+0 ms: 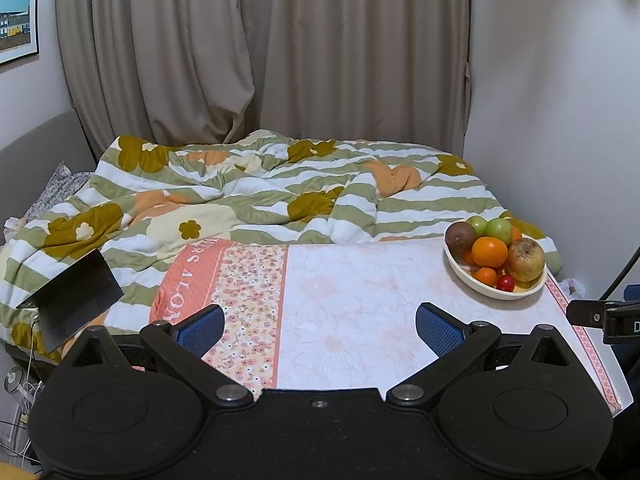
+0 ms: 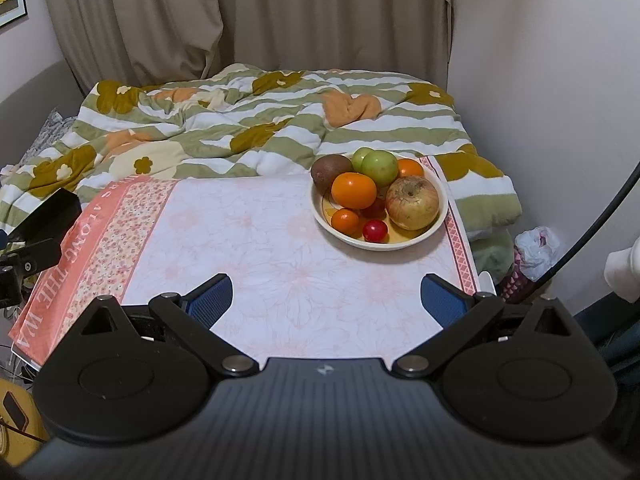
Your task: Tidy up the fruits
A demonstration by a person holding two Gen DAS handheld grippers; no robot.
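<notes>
— Where do we find the fruit?
— All of it sits in the cream bowl (image 2: 434,216) at the far right corner of the table (image 2: 260,240); a large orange (image 2: 353,190) lies in the middle, a kiwi (image 2: 330,172) behind it to the left, a green apple (image 2: 379,167) at the back, a russet apple (image 2: 412,202) on the right, a red cherry tomato (image 2: 375,231) in front.
— And our grippers?
— We hold the left gripper (image 1: 319,326) and the right gripper (image 2: 326,298) above the near edge of the table, well apart from the bowl; both have their blue pads spread wide with nothing between them.
</notes>
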